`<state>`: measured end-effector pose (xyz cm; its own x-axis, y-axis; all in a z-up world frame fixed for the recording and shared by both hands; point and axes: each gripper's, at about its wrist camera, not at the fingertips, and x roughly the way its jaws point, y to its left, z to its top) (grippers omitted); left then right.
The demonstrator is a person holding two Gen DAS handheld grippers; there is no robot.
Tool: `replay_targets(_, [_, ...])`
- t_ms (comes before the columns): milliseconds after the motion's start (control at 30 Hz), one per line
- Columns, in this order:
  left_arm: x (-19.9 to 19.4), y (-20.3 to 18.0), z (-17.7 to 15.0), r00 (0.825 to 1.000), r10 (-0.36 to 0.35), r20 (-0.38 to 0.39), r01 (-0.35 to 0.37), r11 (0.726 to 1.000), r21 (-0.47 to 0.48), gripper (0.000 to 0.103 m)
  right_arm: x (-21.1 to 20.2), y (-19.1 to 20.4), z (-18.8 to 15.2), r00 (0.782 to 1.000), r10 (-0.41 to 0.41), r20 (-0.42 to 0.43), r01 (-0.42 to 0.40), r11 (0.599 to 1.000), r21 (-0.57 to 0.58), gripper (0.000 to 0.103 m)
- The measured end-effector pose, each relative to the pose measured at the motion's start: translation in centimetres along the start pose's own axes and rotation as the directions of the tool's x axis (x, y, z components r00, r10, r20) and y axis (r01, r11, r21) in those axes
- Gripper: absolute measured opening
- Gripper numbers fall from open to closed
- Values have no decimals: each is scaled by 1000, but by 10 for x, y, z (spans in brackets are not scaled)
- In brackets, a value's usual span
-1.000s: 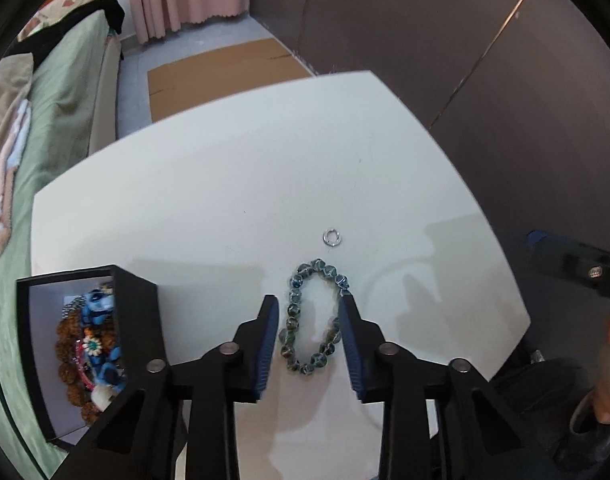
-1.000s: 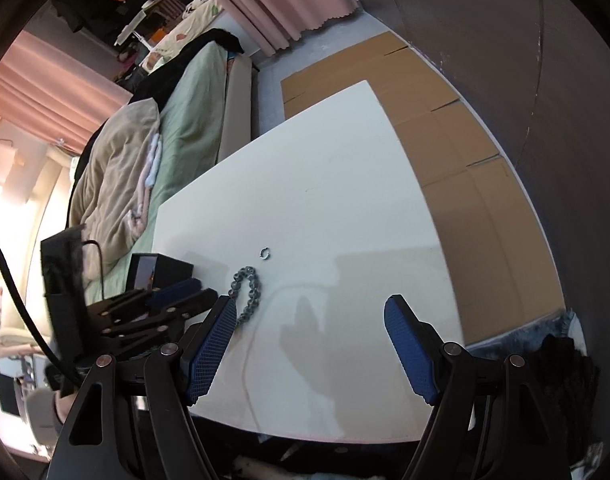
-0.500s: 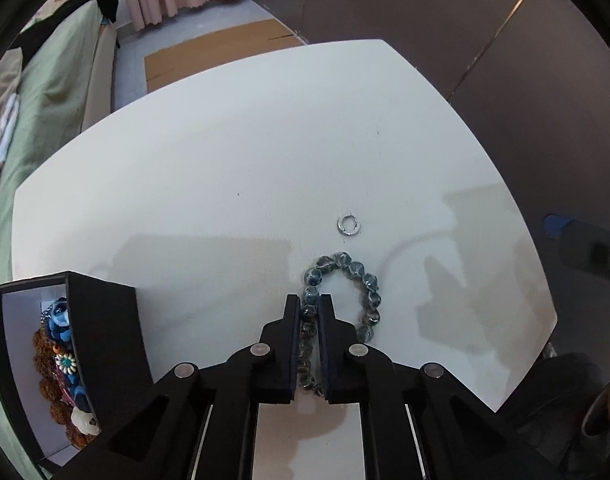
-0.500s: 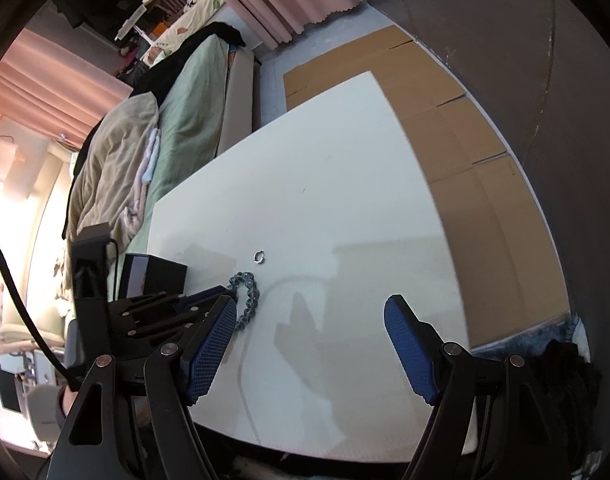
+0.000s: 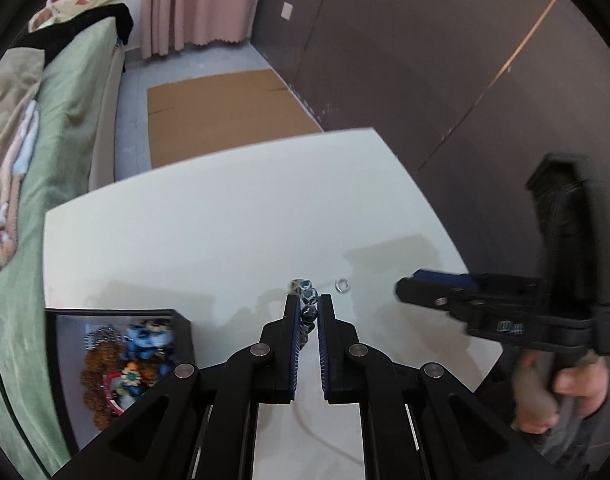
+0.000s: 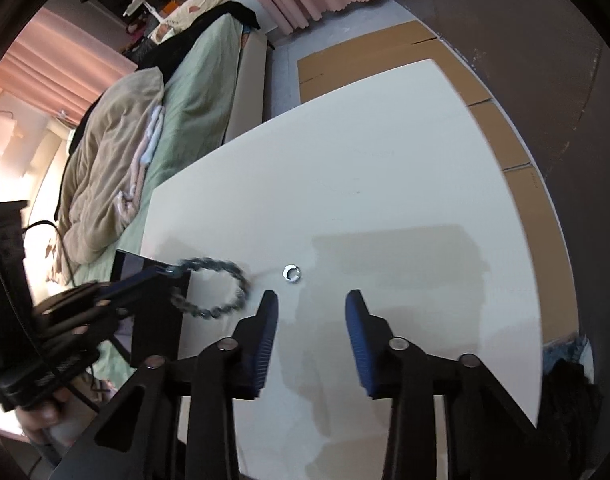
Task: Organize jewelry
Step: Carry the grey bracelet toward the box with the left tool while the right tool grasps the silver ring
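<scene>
My left gripper (image 5: 308, 306) is shut on a blue-grey bead bracelet (image 5: 307, 300) and holds it above the white table (image 5: 209, 240). In the right wrist view the bracelet (image 6: 215, 290) hangs as a blurred loop from the left gripper (image 6: 161, 272), beside the black jewelry box (image 6: 157, 320). The box (image 5: 117, 356) holds several beaded pieces. A small silver ring (image 6: 291, 273) lies on the table just ahead of my right gripper (image 6: 311, 308), which is open and empty; the ring (image 5: 341, 285) also shows in the left wrist view.
A bed with green cover (image 6: 201, 92) and beige blanket runs along the table's left side. Brown cardboard (image 5: 221, 112) lies on the floor beyond the far edge. A dark wall (image 5: 425, 60) stands to the right.
My left gripper closed on the bracelet and lifted it off the table toward the box. My right gripper moved in toward the ring, its jaws narrower than before.
</scene>
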<state>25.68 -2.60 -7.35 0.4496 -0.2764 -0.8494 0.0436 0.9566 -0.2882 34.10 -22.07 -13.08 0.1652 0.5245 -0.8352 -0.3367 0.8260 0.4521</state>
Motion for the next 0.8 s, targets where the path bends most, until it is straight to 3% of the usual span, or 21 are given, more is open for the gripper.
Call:
replay_targets(500, [-58, 50, 11, 992, -34, 121, 43, 996, -76, 8, 45, 38, 12, 981, -189, -41, 183, 974, -131, 28])
replay_targets(667, [-72, 61, 7, 990, -34, 141, 47, 995, -90, 8, 50, 52, 10, 956, -294, -26, 283, 939, -196, 28])
replay_targets(733, [-74, 65, 3, 989, -30, 144, 44, 994, -95, 8, 53, 58, 8, 936, -352, -14, 340, 912, -228, 16])
replay_targets(800, [-77, 69, 1, 989, -27, 144, 42, 994, -104, 8, 53, 62, 7, 922, -386, -6, 373, 895, -243, 14])
